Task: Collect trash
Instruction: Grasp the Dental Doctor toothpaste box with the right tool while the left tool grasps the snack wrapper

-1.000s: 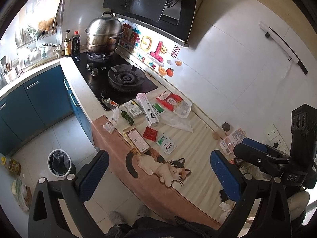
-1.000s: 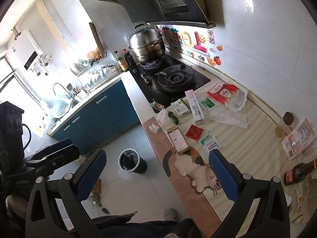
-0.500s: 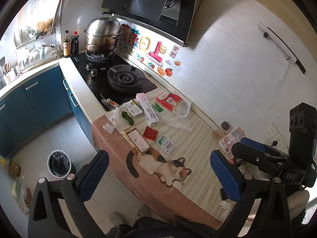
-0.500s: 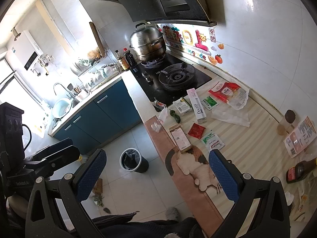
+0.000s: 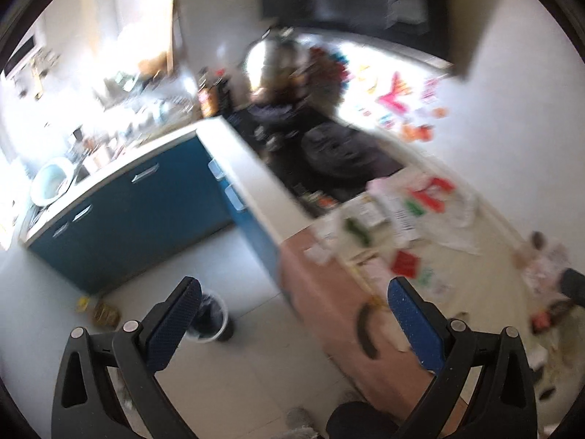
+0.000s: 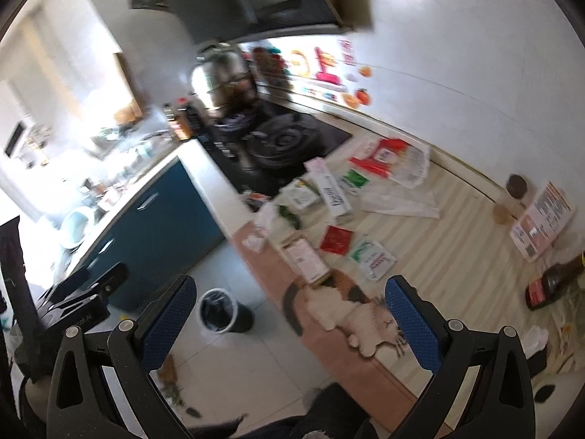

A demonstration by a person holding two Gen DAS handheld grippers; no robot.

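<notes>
Trash lies on the striped counter mat (image 6: pixel 446 248): a red packet (image 6: pixel 335 239), a white-green sachet (image 6: pixel 373 259), a flat pink box (image 6: pixel 305 259), a long white box (image 6: pixel 329 192), a clear plastic bag (image 6: pixel 398 203) and a red-white wrapper (image 6: pixel 387 159). A small bin (image 6: pixel 219 309) with a black liner stands on the floor below. My right gripper (image 6: pixel 289 333) is open and empty, held above the floor and counter edge. My left gripper (image 5: pixel 292 333) is open and empty; its view is blurred, with the bin (image 5: pixel 210 320) behind its left finger and the red packet (image 5: pixel 404 263) ahead.
A gas hob (image 6: pixel 281 142) with a steel steamer pot (image 6: pixel 223 77) stands behind the trash. Blue cabinets (image 6: pixel 161 216) line the left. A dark sauce bottle (image 6: pixel 552 281) and a leaflet (image 6: pixel 541 216) lie at the right. Scraps (image 6: pixel 172 380) lie on the floor.
Both views have swung and blurred. The left gripper has turned left, now showing the cabinets and bin. The right gripper has moved closer to the counter. Both jaws stay open.
</notes>
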